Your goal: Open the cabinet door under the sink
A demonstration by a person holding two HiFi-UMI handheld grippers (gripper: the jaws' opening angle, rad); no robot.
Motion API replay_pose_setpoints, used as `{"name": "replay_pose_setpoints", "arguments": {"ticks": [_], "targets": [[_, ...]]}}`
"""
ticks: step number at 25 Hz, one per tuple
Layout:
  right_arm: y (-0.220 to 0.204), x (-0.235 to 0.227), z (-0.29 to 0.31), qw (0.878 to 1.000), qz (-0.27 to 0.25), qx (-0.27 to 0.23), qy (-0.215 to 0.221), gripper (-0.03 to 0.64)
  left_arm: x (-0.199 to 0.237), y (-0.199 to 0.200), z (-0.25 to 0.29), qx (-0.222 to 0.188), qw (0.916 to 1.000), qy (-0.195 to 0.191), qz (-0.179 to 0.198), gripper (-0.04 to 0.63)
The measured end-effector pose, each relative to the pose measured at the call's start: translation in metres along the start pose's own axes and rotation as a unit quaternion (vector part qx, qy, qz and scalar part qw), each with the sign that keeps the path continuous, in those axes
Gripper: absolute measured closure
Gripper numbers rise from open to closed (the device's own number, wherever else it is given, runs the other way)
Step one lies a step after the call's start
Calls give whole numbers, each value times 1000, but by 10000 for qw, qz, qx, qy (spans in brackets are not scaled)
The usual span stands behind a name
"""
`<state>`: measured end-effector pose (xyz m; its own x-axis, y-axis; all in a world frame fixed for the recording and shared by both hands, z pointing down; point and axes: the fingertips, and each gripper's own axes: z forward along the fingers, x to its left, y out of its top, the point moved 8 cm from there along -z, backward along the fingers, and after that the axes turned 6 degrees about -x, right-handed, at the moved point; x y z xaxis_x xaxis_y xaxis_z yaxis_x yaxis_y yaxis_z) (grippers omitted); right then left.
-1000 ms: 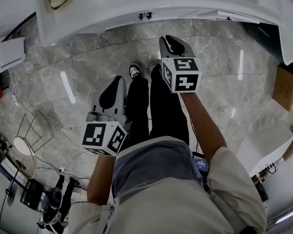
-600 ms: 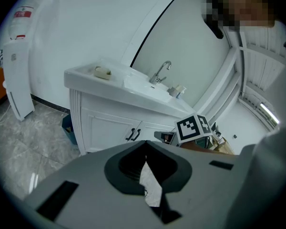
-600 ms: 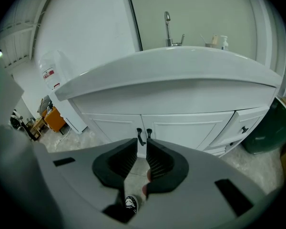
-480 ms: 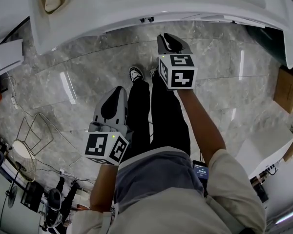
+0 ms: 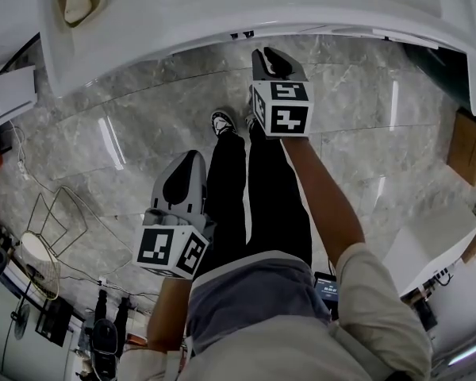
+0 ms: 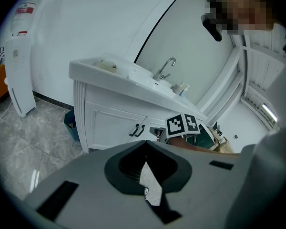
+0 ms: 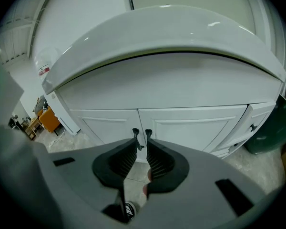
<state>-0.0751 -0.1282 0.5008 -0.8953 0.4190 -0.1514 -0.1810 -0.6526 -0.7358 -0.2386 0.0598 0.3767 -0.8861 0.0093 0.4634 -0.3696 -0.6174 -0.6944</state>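
Observation:
The white cabinet under the sink has two shut doors, the left door [image 7: 102, 125] and the right door [image 7: 195, 123], each with a black handle [image 7: 136, 136] at the middle seam. My right gripper [image 7: 141, 144] points straight at these handles, just short of them, its jaws a narrow gap apart with nothing between them. In the head view the right gripper [image 5: 271, 60] reaches under the counter edge [image 5: 143, 50]. My left gripper [image 5: 181, 182] hangs back beside the person's leg, its jaws [image 6: 145, 144] meeting at the tips. The handles [image 6: 137, 130] also show in the left gripper view.
The person's legs and a shoe [image 5: 220, 122] stand on the marble floor between the grippers. A faucet [image 6: 167, 67] rises from the counter. A blue bin [image 6: 69, 123] and a tall white unit [image 6: 16, 75] stand left of the cabinet, a dark green bin [image 7: 271, 128] right.
The right gripper has moved forward toward the cabinet, now under the counter edge. The left gripper has drifted slightly back and down.

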Motion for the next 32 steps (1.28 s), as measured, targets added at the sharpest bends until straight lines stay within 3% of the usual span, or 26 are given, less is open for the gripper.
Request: {"name": "replay_pose_setpoints", "arguments": {"ticks": [15, 32], "targets": [[-18, -4, 45, 9994, -111, 303, 116, 520, -1, -14, 8, 114, 9998, -137, -112, 595], [-21, -8, 99, 9991, -38, 338, -239, 520, 24, -29, 1, 229, 9995, 98, -184, 595]]}}
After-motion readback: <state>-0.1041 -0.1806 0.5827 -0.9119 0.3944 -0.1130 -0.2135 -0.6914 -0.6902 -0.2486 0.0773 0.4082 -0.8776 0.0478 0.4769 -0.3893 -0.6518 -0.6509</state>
